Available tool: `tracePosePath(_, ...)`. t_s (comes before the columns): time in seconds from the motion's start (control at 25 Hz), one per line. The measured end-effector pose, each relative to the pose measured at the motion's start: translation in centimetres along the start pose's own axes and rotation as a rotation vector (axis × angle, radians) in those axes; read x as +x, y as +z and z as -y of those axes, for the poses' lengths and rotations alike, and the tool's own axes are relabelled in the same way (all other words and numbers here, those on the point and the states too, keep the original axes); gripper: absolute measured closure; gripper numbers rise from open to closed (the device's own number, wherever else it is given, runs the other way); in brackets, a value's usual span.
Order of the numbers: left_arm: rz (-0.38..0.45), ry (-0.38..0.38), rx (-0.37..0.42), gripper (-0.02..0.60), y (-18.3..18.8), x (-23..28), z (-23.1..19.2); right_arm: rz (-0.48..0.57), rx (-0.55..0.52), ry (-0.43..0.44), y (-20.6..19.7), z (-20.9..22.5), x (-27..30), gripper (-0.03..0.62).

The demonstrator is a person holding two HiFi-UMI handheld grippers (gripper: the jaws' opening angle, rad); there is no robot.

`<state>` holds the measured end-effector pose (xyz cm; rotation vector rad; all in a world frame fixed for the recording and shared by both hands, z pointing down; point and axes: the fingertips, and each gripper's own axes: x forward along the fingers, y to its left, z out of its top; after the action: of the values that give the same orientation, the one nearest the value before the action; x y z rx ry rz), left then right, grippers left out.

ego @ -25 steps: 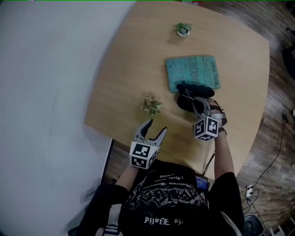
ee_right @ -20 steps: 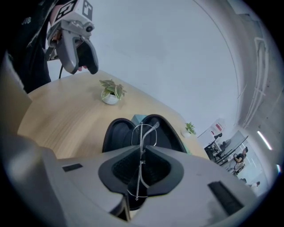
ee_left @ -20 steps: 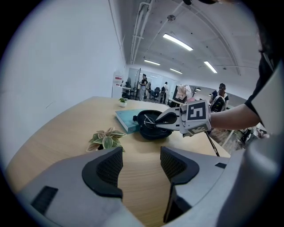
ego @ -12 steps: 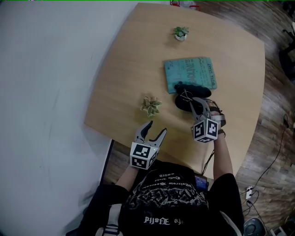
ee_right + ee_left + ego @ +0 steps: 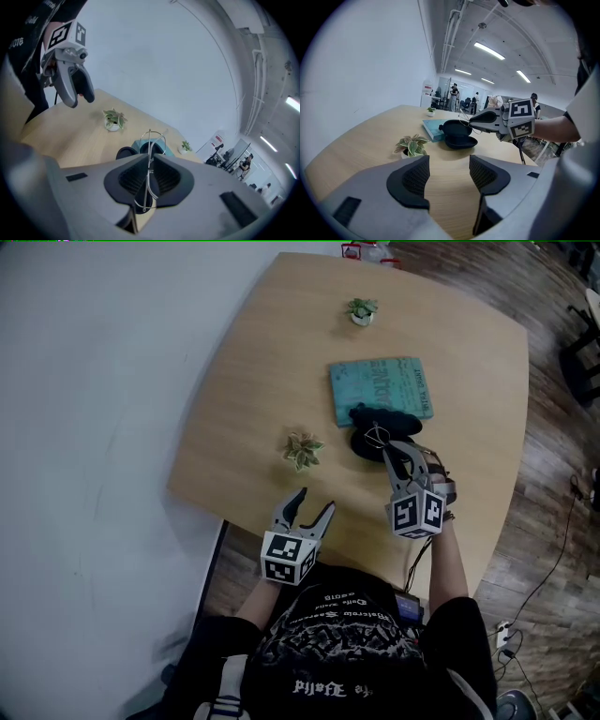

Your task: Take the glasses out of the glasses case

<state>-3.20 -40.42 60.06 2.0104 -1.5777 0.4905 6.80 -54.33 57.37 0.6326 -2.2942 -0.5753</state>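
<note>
The glasses [image 5: 151, 140] are hard to follow. From the head view they are only a thin wire glint over the glasses case [image 5: 367, 441], and I cannot tell whether the frame is clear of the case's raised lid. In the right gripper view much of the frame is hidden between the pads. Only one rounded rim and a temple stick out toward the case, whose dark bowl is mostly cut off behind the jaws. The right gripper [image 5: 382, 448] stands narrow, pinching that wire frame just above the case. The left gripper [image 5: 316, 500] stands wide with nothing between its ribbed black pads, well apart from the case on the person's side, over the table [image 5: 262, 381] edge. A teal book [image 5: 380, 388] touches the far side of the case, and part of the case seems to overlap it. A small leafy plant [image 5: 303, 448] sits near the case toward the white wall, and a second potted plant [image 5: 360, 309] stands well beyond the book. Bare pale wood lies open around the case toward the wall and the near edge. The case is a smooth, black, oval clamshell, lying open.
</note>
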Motion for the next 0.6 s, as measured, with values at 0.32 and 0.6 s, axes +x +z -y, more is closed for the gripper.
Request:
tracePosePath(0.32,0.039,-0.02,-0.012,0.308,0.2,-1.4,0.7,0.036,0.139,-0.1,1.9,0.7,-4.2,0.556)
tracePosePath(0.6,0.1,-0.094,0.019,0.308,1.9,-2.5,1.2,0.027,0.235,-0.186,4.1,-0.2,-8.2,0.556)
